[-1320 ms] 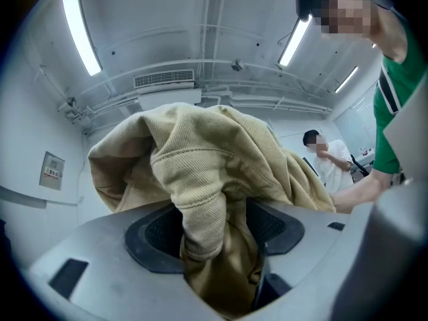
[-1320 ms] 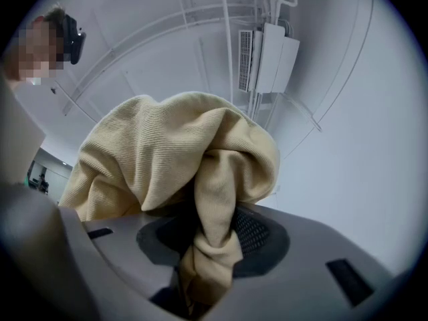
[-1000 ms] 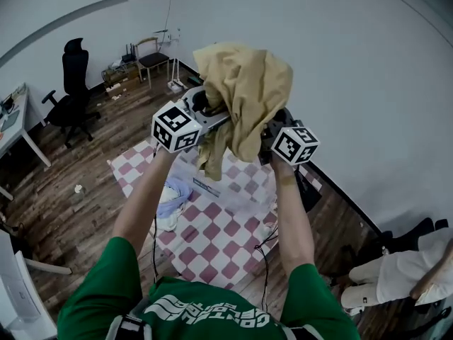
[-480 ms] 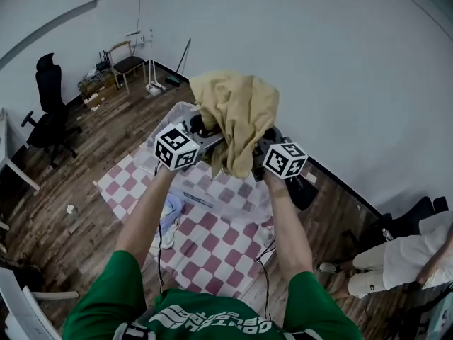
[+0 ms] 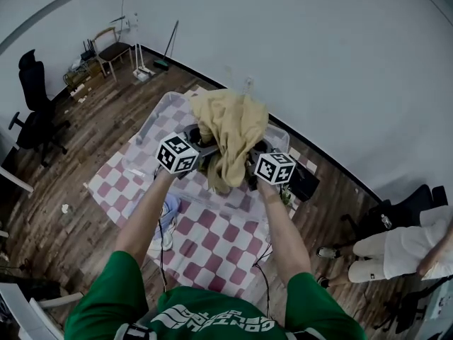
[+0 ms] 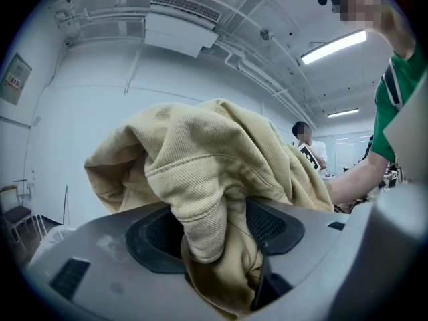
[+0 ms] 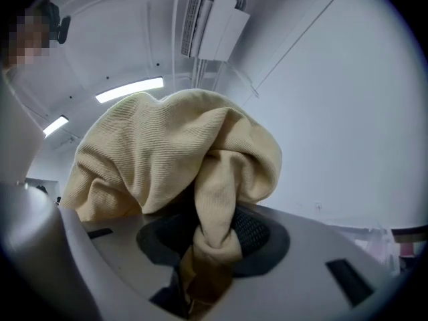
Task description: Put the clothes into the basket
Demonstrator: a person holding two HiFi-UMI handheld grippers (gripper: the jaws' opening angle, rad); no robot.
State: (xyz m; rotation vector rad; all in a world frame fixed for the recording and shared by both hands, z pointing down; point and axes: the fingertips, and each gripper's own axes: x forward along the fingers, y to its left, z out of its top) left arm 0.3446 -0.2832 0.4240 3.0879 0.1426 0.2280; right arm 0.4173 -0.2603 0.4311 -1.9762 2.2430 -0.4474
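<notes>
Head view, with left and right gripper views. A person in a green shirt holds both grippers out side by side at arm's length. A single tan ribbed garment (image 5: 231,127) is bunched across the two.

Left gripper (image 6: 215,246): its jaws are clamped on a thick fold of the garment. The fold fills the gap between the dark textured pads (image 6: 159,236), and the rest of the fabric billows up and to the right over the gripper body.

Right gripper (image 7: 208,246): its jaws are closed on a narrower, twisted roll of the same garment. The roll is pinched against the ribbed pad (image 7: 253,233), and the bulk of the cloth is heaped above and to the left.

In the head view each gripper's marker cube (image 5: 177,154) faces the camera. The garment is draped over the gripper fronts, with a tail hanging down between them.

The garment lies over the opening of the basket (image 5: 154,119), a translucent, pale-rimmed bin standing on the far part of a red-and-white checked mat (image 5: 212,241). Whether the hanging tail touches the inside of the basket cannot be told.

A pale blue cloth (image 5: 170,208) lies on the near left part of the mat, just left of the person's left forearm. The mat rests on a wooden plank floor (image 5: 78,161) that runs to a white wall (image 5: 318,62) on the far side.

A black office chair (image 5: 32,105) stands at the far left. A second person in light clothes (image 5: 400,250) is at the right edge.
</notes>
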